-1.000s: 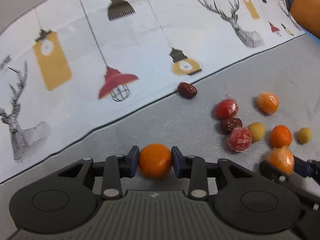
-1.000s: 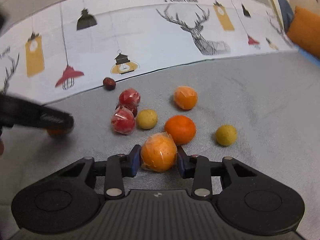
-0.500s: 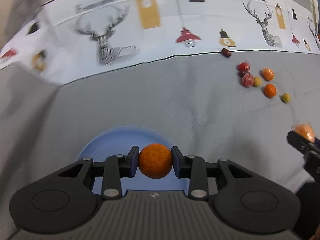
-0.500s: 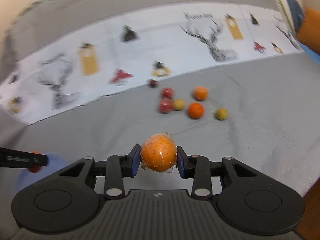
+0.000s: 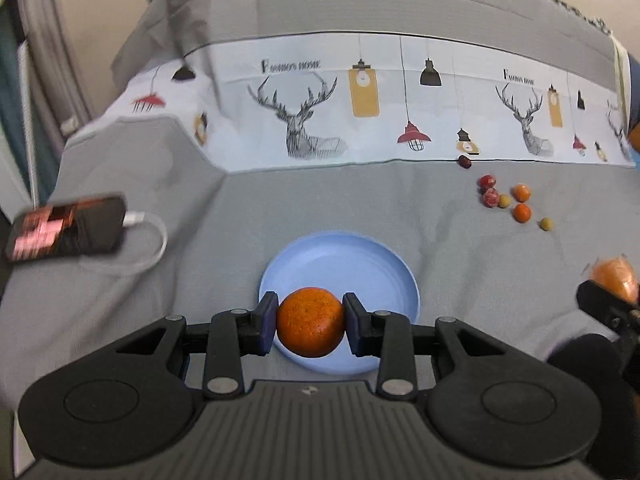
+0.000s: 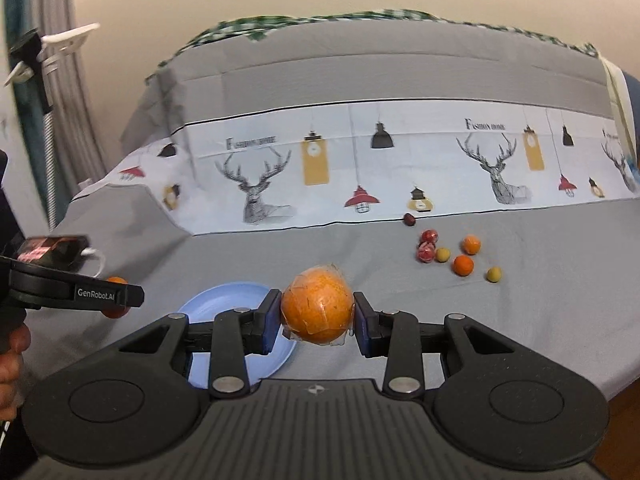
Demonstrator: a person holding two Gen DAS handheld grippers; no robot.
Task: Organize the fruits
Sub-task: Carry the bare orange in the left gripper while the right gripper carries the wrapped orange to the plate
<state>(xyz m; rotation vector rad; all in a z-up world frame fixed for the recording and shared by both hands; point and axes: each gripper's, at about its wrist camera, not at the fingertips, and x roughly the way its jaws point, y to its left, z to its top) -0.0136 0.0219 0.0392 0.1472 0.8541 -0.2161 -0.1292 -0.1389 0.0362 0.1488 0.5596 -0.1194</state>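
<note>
Two fruits are in the air, one per gripper. The left gripper [image 5: 310, 328] has its jaws pinching a bare orange [image 5: 310, 327], and the blue plate [image 5: 344, 256] sits directly beneath and just ahead of those jaws. The right gripper [image 6: 317, 311] has its jaws clamped on a plastic-wrapped orange [image 6: 317, 305], with the plate low and to the left of them, not yet underneath. Well ahead and to the right of both jaw pairs, the remaining fruits [image 5: 508, 200] lie loose on the grey cloth [image 5: 224, 216]. This looks like the delivery step. Next, I'd say, the left needs to lower and spread its jaws over the plate; the right must swing left first, keeping clear of the other gripper.
</note>
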